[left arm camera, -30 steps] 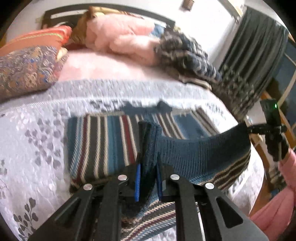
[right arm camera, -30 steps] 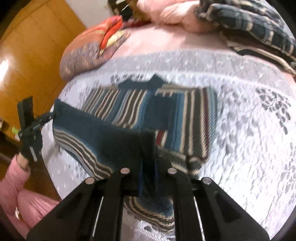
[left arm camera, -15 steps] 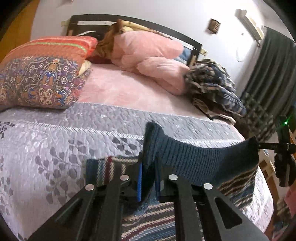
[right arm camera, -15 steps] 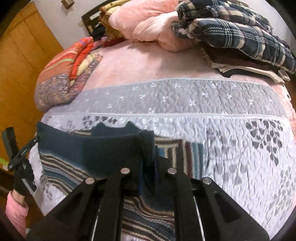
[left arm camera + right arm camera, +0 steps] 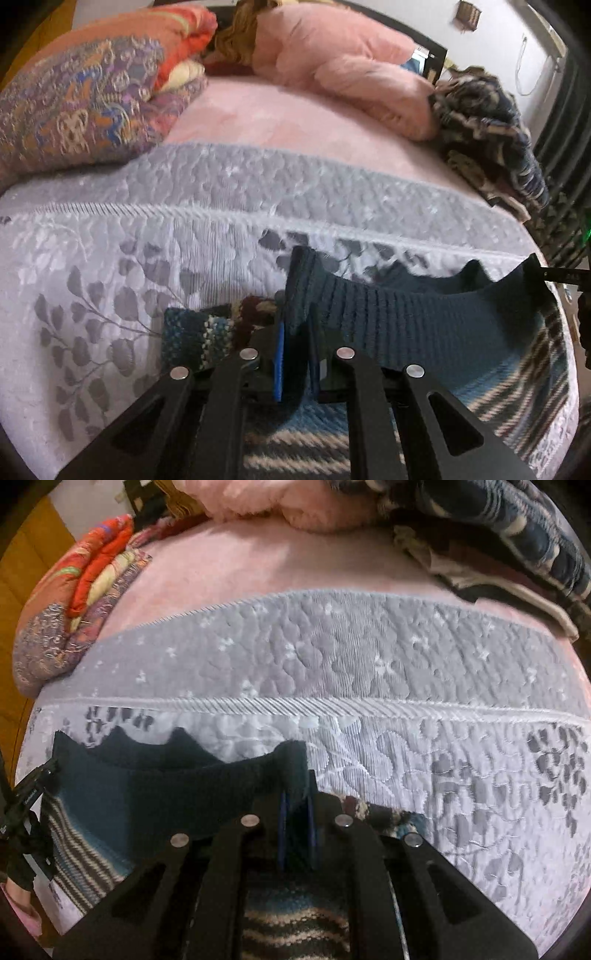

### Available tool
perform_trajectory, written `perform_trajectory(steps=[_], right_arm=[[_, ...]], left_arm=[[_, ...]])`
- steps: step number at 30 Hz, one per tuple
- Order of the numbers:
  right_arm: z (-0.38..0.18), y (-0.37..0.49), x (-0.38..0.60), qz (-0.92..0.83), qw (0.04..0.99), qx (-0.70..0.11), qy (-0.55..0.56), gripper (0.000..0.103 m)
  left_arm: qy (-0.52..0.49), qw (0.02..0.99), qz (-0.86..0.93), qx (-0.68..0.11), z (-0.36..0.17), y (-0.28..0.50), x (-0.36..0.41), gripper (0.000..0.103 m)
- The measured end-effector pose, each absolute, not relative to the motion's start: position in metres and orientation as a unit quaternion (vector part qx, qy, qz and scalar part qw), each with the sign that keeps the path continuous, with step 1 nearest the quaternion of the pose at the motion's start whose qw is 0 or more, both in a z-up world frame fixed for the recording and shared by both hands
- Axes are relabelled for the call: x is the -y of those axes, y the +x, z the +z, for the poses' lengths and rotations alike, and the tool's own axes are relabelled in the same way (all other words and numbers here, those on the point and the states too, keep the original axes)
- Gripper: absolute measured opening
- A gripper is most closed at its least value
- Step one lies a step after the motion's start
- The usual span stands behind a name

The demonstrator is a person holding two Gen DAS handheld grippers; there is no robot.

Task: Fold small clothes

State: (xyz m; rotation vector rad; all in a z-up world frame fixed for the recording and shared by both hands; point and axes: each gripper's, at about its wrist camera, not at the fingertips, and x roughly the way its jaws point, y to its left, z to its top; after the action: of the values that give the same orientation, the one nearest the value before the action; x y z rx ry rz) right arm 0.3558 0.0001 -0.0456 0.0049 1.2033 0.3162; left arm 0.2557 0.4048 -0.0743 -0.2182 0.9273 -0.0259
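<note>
We had the left gripper [image 5: 295,354] clamped on one corner of the striped knit sweater's [image 5: 424,332] dark ribbed hem, and the right gripper [image 5: 297,830] pinched tight on the other corner. The hem hung stretched between them above the grey quilted bedspread [image 5: 184,229], its striped body lying beneath
</note>
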Motion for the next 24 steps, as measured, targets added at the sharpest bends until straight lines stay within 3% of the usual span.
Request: perform_trajectory(steps=[9, 13, 15, 17, 19, 24], right_arm=[[-0.078, 0.360, -0.002, 0.138, 0.803, -0.580, 0.010, 0.009], [-0.059, 0.353, 0.002, 0.133, 0.809, -0.573, 0.019, 0.018], [-0.043, 0.346, 0.010, 0.136, 0.815, -0.563, 0.029, 0.020], [-0.022, 0.334, 0.024, 0.145, 0.815, -0.558, 0.055, 0.020], [-0.004, 0.319, 0.035, 0.153, 0.817, -0.552, 0.063, 0.022], [0.020, 0.280, 0.058, 0.156, 0.811, -0.559, 0.069, 0.031]], left_arm=[[-0.108, 0.884, -0.011, -0.455, -0.088, 0.263, -0.407, 0.014], [-0.118, 0.879, 0.009, -0.462, -0.082, 0.262, -0.404, 0.019], [-0.125, 0.876, 0.023, -0.465, -0.074, 0.259, -0.402, 0.030], [-0.117, 0.878, 0.039, -0.462, -0.056, 0.252, -0.393, 0.035], [-0.111, 0.884, 0.027, -0.454, -0.035, 0.240, -0.378, 0.049], [-0.107, 0.881, 0.012, -0.461, 0.000, 0.207, -0.337, 0.059]])
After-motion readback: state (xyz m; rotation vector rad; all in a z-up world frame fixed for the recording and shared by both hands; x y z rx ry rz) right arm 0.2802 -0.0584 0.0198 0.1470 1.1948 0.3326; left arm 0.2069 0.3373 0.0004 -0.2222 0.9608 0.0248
